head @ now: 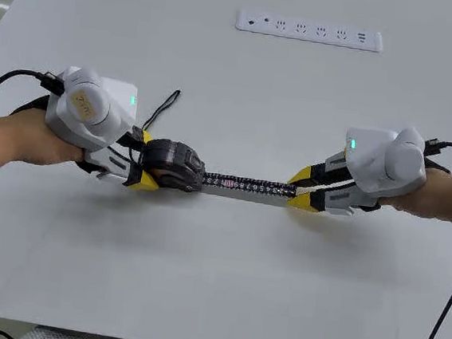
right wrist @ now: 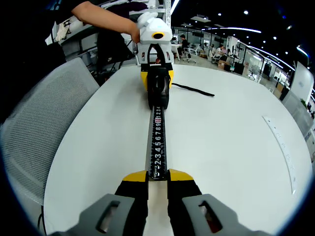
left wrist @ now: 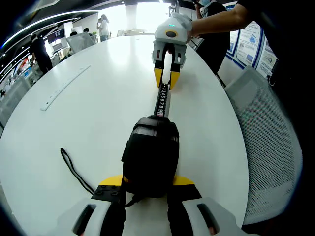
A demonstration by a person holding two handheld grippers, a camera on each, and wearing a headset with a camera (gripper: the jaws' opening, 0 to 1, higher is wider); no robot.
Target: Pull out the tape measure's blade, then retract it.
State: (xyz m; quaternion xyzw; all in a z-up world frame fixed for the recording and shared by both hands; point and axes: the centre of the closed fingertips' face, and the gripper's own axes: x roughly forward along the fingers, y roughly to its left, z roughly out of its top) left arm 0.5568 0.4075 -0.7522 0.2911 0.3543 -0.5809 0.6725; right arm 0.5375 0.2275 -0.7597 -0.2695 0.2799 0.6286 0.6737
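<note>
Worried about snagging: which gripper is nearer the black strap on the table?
Left. The left gripper clamps the case beside the strap; the right gripper holds the blade, well away.

Tape measure (head: 174, 164): compact black case, clamped between the jaws of the left gripper (head: 145, 160). Blade (head: 248, 185): dark with white numerals and a red mark near the case. It runs out straight from the case mouth to the jaws of the right gripper (head: 296, 188), which pinch its tip. Black wrist cord (head: 161, 107): trails from the case across the worktop (head: 223, 281), beside the left jaws.
</note>
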